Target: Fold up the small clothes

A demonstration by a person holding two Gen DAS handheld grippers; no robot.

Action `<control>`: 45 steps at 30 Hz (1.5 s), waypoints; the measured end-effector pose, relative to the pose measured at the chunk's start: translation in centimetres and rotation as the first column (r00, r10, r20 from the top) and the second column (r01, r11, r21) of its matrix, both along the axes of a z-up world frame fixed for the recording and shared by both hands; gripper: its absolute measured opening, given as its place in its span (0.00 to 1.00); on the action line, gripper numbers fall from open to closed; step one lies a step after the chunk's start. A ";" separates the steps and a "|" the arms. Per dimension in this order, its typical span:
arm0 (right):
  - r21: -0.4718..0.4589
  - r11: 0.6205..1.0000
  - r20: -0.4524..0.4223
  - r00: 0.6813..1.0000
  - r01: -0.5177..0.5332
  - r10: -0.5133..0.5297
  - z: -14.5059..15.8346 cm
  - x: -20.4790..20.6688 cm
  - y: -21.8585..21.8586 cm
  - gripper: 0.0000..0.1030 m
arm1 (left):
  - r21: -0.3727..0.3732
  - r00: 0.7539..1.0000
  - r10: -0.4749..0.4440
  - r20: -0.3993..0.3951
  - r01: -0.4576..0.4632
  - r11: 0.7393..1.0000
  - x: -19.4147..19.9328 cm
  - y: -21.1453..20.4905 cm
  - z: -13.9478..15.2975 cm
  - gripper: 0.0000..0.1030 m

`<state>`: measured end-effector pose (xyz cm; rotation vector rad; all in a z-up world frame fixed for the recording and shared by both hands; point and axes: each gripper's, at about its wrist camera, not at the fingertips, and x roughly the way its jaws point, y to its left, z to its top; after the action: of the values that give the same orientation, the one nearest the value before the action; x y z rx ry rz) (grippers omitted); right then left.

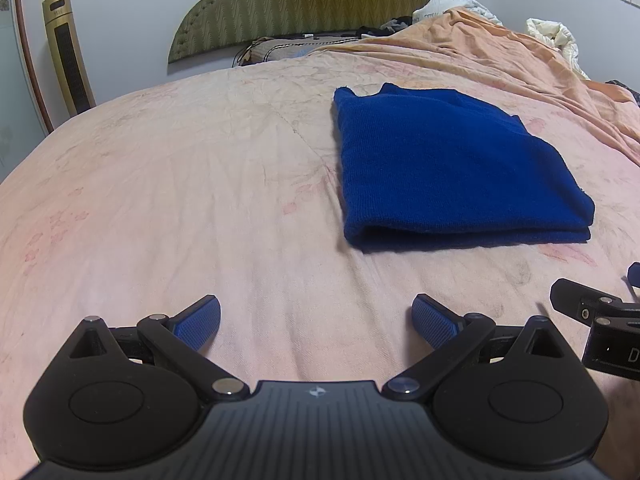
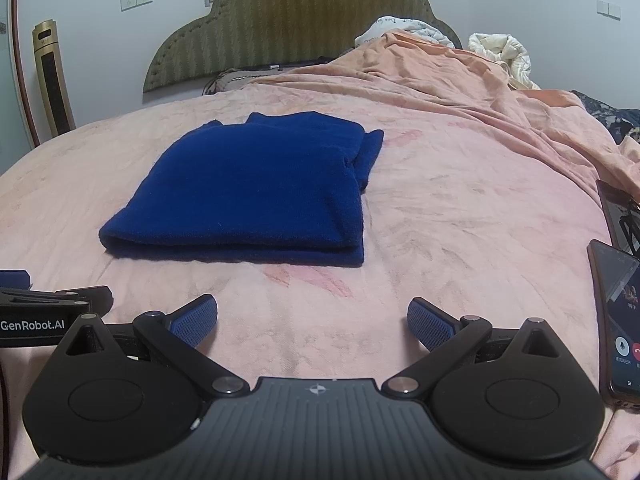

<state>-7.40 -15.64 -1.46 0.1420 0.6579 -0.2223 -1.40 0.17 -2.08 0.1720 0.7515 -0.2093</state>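
Observation:
A dark blue knitted garment [image 1: 448, 160] lies folded into a flat rectangle on the pink bedsheet [image 1: 180, 184]. The right wrist view shows the same garment [image 2: 248, 192] ahead and left of centre, its folded edge facing me. My left gripper [image 1: 316, 322] rests low over the sheet, open, with nothing between its blue pads, short of the garment and to its left. My right gripper [image 2: 312, 322] is also open and holds nothing, just short of the garment's near edge. Each gripper's body shows at the other view's edge.
A phone [image 2: 618, 320] with a lit screen lies on the bedsheet [image 2: 480, 208] at the right, a second dark device [image 2: 620, 216] behind it. A bunched orange blanket [image 2: 460, 80], white bedding and a green headboard [image 2: 288, 24] sit at the back. A tower fan [image 1: 68, 52] stands left.

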 end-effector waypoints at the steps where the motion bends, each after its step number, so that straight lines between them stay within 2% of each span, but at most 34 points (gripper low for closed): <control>1: -0.001 1.000 -0.001 1.000 -0.001 0.001 0.1 0.0 0.0 1.00 | 0.000 1.000 0.000 0.000 0.000 1.000 0.0 0.0 0.0 1.00; 45: -0.014 1.000 0.005 1.000 -0.028 0.028 0.6 -0.1 0.7 1.00 | 0.003 1.000 0.000 0.002 0.000 1.000 0.0 0.0 0.0 1.00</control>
<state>-7.50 -14.93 -0.83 0.1202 0.6524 -0.1995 -1.45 0.18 -2.06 0.1748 0.7497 -0.2086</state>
